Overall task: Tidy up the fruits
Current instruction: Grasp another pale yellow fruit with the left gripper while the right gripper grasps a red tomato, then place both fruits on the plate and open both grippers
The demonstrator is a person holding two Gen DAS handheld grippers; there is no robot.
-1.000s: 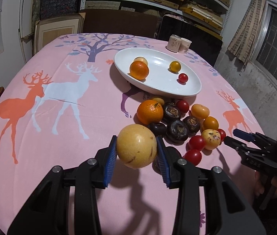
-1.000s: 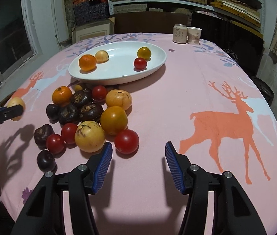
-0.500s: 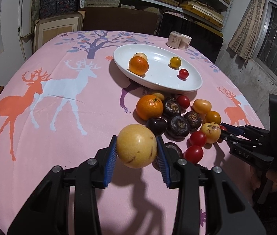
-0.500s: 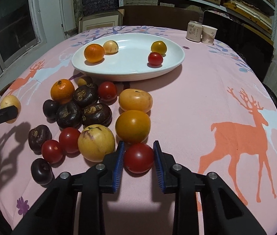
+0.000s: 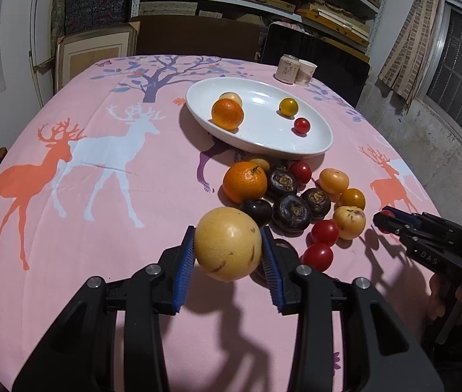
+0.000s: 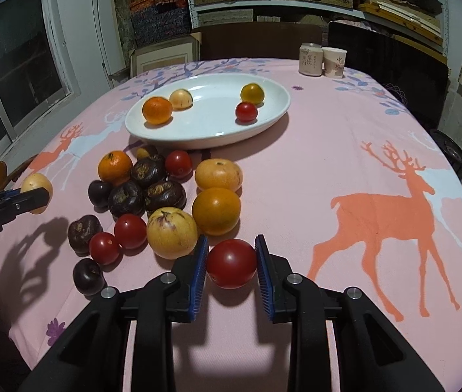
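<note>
My left gripper [image 5: 227, 254] is shut on a large yellow fruit [image 5: 227, 247] and holds it above the pink tablecloth, in front of the fruit pile. My right gripper [image 6: 231, 266] is shut on a red tomato [image 6: 231, 263] lifted just off the cloth, at the near edge of the pile. The white oval plate [image 6: 217, 130] holds an orange [image 6: 156, 110], a pale yellow fruit [image 6: 181, 98], a small yellow fruit [image 6: 252, 93] and a red tomato [image 6: 246, 111]. The plate also shows in the left wrist view [image 5: 315, 137].
Loose fruit lies between plate and grippers: an orange [image 6: 115, 166], dark purple fruits [image 6: 126, 197], tomatoes [image 6: 129, 227], yellow and orange fruits [image 6: 216, 210]. Two cups [image 6: 322, 60] stand at the far table edge. Shelves and a chair back lie beyond.
My right gripper moved forward and shut on the red tomato, then lifted it slightly. My left gripper kept hold of the yellow fruit and rose a little.
</note>
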